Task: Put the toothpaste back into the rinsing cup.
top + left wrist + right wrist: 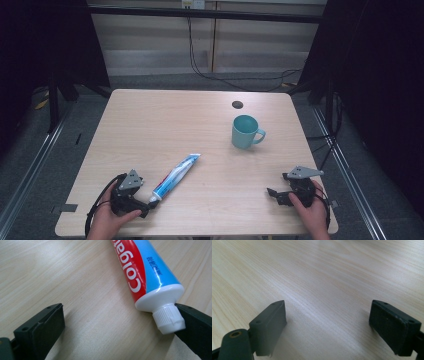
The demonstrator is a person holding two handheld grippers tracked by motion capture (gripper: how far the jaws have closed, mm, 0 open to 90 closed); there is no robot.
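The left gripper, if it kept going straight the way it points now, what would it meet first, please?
Probably the toothpaste tube: the left gripper is open, and the tube's white cap already lies against the inside of one jaw, with bare table ahead of the other.

Left hand (107, 220) gripping the left gripper (146, 206) near the table's near-left corner, jaws spread wide, low over the surface, right hand (311, 210) holding the right gripper (272, 192) near the near-right corner, jaws wide apart, pointing left
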